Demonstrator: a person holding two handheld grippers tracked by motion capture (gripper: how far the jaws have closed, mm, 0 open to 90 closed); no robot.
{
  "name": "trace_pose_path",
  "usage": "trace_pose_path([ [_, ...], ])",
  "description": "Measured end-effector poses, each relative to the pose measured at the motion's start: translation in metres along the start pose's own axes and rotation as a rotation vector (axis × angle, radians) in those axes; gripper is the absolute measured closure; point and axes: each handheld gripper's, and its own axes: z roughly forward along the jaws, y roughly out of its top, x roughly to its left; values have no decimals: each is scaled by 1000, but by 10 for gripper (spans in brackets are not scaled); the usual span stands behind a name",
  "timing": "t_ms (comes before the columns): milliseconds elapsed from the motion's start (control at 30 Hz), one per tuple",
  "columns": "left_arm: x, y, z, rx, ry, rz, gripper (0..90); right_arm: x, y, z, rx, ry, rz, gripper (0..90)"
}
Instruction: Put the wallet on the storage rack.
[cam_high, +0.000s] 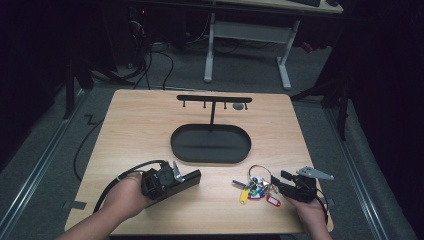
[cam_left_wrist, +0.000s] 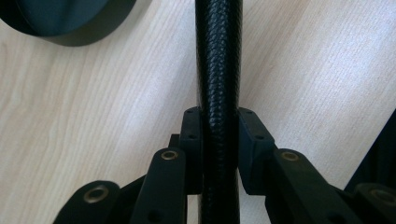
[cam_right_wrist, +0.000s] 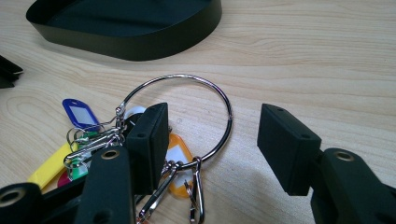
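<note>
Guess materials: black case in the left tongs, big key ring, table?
Black case: probably leather or faux leather, matte, pebbled grain. Key ring: metal, polished, with bright glints. Table: light wood or wood-look laminate, grain lines visible; which, I can't tell.

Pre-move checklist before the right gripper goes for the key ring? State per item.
1. Left gripper shut on the black textured case: ok, fingers press both sides.
2. Right gripper open: ok, wide gap.
3. Key ring between the right fingers: not ok, one finger lies inside the loop, so the wire sits off to one side.
4. Ring free of the oval tray: ok, it lies apart on the table.
5. Hook rack has free pegs: cannot tell, too small.
</note>
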Motion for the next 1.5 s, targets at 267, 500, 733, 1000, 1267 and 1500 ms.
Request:
trace_pose_path([
  [267,-2,1,-9,-43,55,55,743,1,0,0,3,-2,2,440],
  [500,-4,12,-20,-113,125,144,743,-1,-2,-4,1,-10,12,440],
  [733,-3,29,-25,-124,225,226,744,-2,-5,-8,-2,-17,17,440],
  [1000,-2,50,-13,-177,368,364,744,-5,-7,-13,-13,-24,23,441],
  [1267,5,76,7,-175,454,444,743,-6,-7,-14,-18,-21,27,440],
  [1500,10,92,25,-190,522,478,743,-6,-7,-13,-19,-14,32,440],
])
